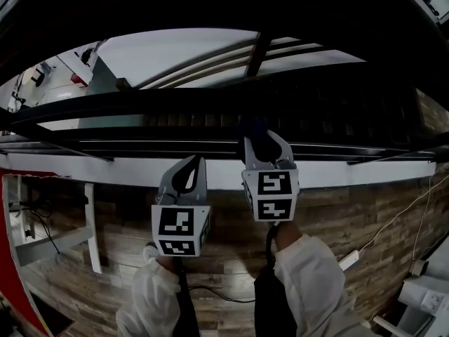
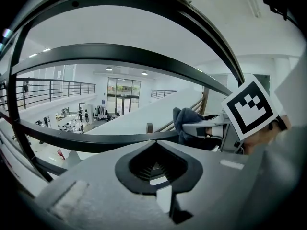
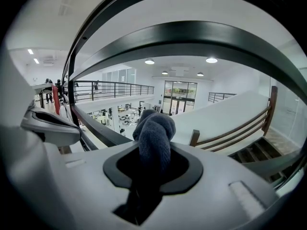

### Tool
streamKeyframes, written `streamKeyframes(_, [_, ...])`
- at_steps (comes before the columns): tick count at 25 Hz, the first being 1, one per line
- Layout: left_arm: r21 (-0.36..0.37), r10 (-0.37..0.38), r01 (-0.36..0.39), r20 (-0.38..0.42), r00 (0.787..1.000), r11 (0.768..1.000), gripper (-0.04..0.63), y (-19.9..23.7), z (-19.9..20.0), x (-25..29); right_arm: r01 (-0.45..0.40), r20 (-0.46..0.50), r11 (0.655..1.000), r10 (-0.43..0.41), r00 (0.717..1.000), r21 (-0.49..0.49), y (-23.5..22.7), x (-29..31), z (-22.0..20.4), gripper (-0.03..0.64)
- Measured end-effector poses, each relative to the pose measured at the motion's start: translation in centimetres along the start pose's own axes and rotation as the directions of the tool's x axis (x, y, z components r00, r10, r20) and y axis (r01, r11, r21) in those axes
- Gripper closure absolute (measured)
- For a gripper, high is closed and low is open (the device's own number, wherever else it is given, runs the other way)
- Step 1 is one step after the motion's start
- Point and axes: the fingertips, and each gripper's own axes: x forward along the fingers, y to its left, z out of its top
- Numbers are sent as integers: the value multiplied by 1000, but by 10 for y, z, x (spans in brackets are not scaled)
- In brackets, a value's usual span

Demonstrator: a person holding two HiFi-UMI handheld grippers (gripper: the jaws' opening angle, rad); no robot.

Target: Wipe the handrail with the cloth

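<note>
Head view: item one, left gripper [image 1: 196, 163], at six o'clock of the frame, marker cube toward the camera. Its jaws are pressed together with nothing between them, and the left gripper view [image 2: 154, 168] confirms this.

Item two, right gripper [image 1: 258, 143], just beside the left one at its two o'clock. Its jaws are clamped on the cloth [image 1: 252, 128]. In the right gripper view [image 3: 152, 163] the cloth [image 3: 154, 137], dark blue and bunched, stands up out of the jaws toward twelve o'clock.

Item three, handrail [image 1: 175, 103], a dark bar crossing the frame from nine to three o'clock, with thinner bars below it. The cloth sits against these bars at twelve o'clock of the right gripper. Whether it touches the handrail cannot be told. In the left gripper view the cloth [image 2: 184, 121] shows at three o'clock, at the end of a dark bar [image 2: 96, 141], beside the right gripper's marker cube [image 2: 249, 110].

Item four, white sleeves [image 1: 309, 279], one behind each gripper, at six o'clock.

Item five, wooden floor [image 1: 340, 213] under the grippers, with a white ledge [image 1: 119, 168] along its far edge.
</note>
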Motion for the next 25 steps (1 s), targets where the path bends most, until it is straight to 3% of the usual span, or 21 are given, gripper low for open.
streamKeyframes(15, [74,-51,50,14,999,996,592,-109,5,51,26,31,1000,-26,999,14,-103,-32,-22,525])
streamKeyframes(25, [85,-83,80,21,996,993,594,-190,2,89,56,51,998,-56,997,13,-185,-54,-46,525])
